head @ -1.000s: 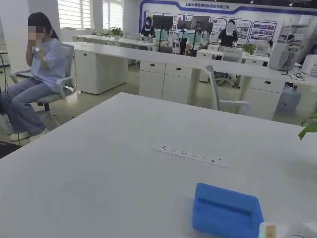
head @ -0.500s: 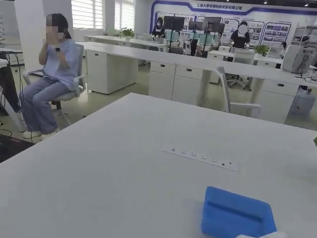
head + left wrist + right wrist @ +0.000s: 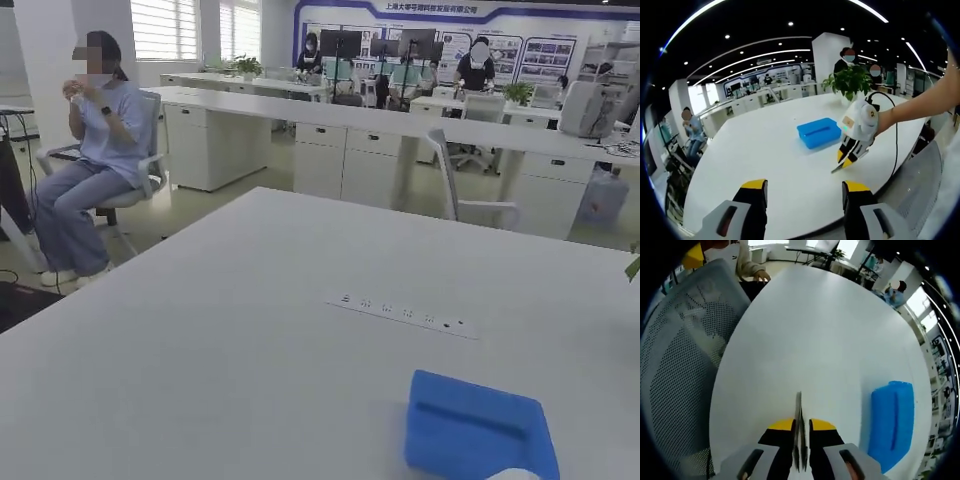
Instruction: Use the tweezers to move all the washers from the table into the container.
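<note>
Gripping thin metal tweezers (image 3: 798, 402) in the right gripper (image 3: 801, 425), squeezed on their flat sides. Probably light, stiff, slippery. Nothing in the wide-open left gripper (image 3: 805, 186).

A wide white table (image 3: 200, 350) stands in a bright open office. Behind it are long white desks (image 3: 330, 110), a white chair (image 3: 440, 175), windows with blinds (image 3: 165, 25), wall posters (image 3: 545, 55) and a pale floor (image 3: 190, 215). Small ceiling lights (image 3: 790, 23) shine above.

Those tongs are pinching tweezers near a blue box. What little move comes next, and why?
Probably dip the right tongs toward the white table to hunt for a washer: they are shut on the tweezers, the blue container lies beside them, and any washers are too small to tell.
</note>
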Tool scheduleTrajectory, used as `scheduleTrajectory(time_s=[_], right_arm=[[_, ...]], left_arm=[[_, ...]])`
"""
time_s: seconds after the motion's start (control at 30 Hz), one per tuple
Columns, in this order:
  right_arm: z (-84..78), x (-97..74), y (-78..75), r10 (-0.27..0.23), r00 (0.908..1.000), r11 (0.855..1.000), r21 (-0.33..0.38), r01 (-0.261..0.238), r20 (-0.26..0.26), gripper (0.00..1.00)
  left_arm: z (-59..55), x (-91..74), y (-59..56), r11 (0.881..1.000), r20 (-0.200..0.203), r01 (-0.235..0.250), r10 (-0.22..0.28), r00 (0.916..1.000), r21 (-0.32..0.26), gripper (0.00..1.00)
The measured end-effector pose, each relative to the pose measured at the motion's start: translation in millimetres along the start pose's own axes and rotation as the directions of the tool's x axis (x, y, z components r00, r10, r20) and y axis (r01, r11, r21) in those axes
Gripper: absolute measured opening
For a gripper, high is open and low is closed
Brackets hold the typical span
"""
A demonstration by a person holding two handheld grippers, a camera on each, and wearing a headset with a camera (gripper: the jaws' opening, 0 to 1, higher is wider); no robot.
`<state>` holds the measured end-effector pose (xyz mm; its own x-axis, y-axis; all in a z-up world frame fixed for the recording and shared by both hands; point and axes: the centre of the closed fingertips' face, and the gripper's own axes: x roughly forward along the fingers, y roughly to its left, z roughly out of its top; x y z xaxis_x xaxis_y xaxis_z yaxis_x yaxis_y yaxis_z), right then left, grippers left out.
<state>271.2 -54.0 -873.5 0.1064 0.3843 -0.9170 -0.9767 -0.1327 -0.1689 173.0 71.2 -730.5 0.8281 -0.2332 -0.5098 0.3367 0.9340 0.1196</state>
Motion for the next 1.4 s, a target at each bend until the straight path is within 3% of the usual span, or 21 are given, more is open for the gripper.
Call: scheduleTrajectory(time_s=[0.07,0.13,0.23,0.3,0.33,0.37,0.47,0.5,0.53,0.57,0.6,0.63,0.7,0.8,0.83,0.9,1.0,1.2,1.3,1.37,1.4], right_arm=[[-1.0,-11.9,-4.1,-0.043,0.9984,0.996,0.082,0.04,0.037,0.12],[-1.2,-28.1,-4.9,-0.093,0.9906,0.976,0.208,0.07,0.101,0.17],[-2.1,-58.8,-4.6,-0.187,0.9661,0.917,0.384,0.106,0.179,0.25],[-1.6,-83.2,-4.5,-0.251,0.9394,0.867,0.485,0.112,0.233,0.28],[-3.9,-97.8,-6.5,-0.3,0.9204,0.837,0.532,0.128,0.251,0.3],[-3.7,-107.9,-5.1,-0.326,0.9082,0.818,0.561,0.131,0.263,0.32],[-9.8,-139.9,-2.1,-0.414,0.8599,0.733,0.669,0.122,0.298,0.44],[-10.5,-142.3,-1.2,-0.421,0.8551,0.727,0.676,0.119,0.303,0.46],[-13.3,-148.2,0.1,-0.437,0.8466,0.71,0.694,0.117,0.304,0.47],[-18.7,-157.1,0.6,-0.471,0.8309,0.683,0.718,0.132,0.296,0.49],[-21.2,-162.9,1.1,-0.492,0.8198,0.668,0.731,0.139,0.293,0.52],[-24.8,-170.4,2.4,-0.522,0.8033,0.639,0.756,0.146,0.286,0.54],[-30.9,-180.3,5.7,-0.564,0.7804,0.596,0.788,0.157,0.271,0.61],[-39.4,-188.0,10.0,-0.614,0.7505,0.549,0.815,0.183,0.245,0.68],[-43.3,-188.1,12.8,-0.62,0.749,0.535,0.825,0.184,0.234,0.71],[-46.1,-188.4,16.9,-0.624,0.7481,0.523,0.833,0.183,0.227,0.76],[-53.6,-189.0,20.2,-0.652,0.7301,0.481,0.856,0.191,0.203,0.83],[-66.8,-187.4,18.8,-0.679,0.7151,0.43,0.879,0.204,0.166,0.97],[-69.7,-192.5,15.2,-0.702,0.6945,0.407,0.889,0.208,0.158,0.99],[-71.9,-192.3,15.0,-0.701,0.6959,0.398,0.896,0.2,0.156,0.99],[-75.1,-193.2,14.0,-0.71,0.6903,0.377,0.903,0.207,0.138,0.99]], left_arm=[[0.4,3.3,-1.5,1.0,-0.01,0.009,-0.009,0.9999,0.012,0.63],[2.5,6.3,-2.5,1.0,-0.009,0.015,-0.015,0.9998,0.01,0.65],[5.7,11.5,-3.6,1.0,-0.005,0.025,-0.025,0.9997,-0.005,0.68],[8.6,14.9,-3.6,0.999,-0.001,0.03,-0.03,0.9996,-0.014,0.69],[10.4,16.6,-3.7,0.999,-0.001,0.031,-0.031,0.9995,-0.016,0.69],[11.6,17.7,-3.9,0.999,0.0,0.032,-0.032,0.9995,-0.014,0.7],[15.3,21.9,-4.8,0.999,-0.005,0.045,-0.045,0.999,0.003,0.72],[16.3,23.0,-4.9,0.999,-0.007,0.048,-0.048,0.9988,0.007,0.73],[18.6,24.2,-4.8,0.999,-0.005,0.05,-0.05,0.9987,0.014,0.74],[20.1,24.9,-4.4,0.999,-0.004,0.05,-0.05,0.9987,0.019,0.74],[22.8,25.5,-4.0,0.998,0.001,0.05,-0.05,0.9987,0.024,0.74],[24.3,26.1,-3.6,0.998,0.004,0.051,-0.051,0.9987,0.025,0.75],[27.0,27.9,-2.4,0.998,0.006,0.054,-0.054,0.9985,0.024,0.77],[29.8,29.9,-0.3,0.998,0.007,0.054,-0.054,0.9985,0.024,0.79],[30.5,30.1,0.6,0.998,0.006,0.052,-0.052,0.9986,0.026,0.8],[31.5,29.6,2.3,0.998,0.005,0.048,-0.048,0.9988,0.029,0.81],[30.8,29.3,3.8,0.999,0.003,0.048,-0.048,0.9988,0.015,0.82],[25.7,27.0,10.0,0.999,-0.017,0.012,-0.011,0.9998,0.03,0.9],[24.3,25.8,14.6,1.0,-0.016,-0.011,0.012,0.9998,0.019,0.96],[24.1,25.1,17.7,1.0,-0.014,-0.023,0.024,0.9996,0.004,0.99],[24.5,24.2,20.1,0.999,-0.011,-0.032,0.032,0.9994,-0.005,0.99]])
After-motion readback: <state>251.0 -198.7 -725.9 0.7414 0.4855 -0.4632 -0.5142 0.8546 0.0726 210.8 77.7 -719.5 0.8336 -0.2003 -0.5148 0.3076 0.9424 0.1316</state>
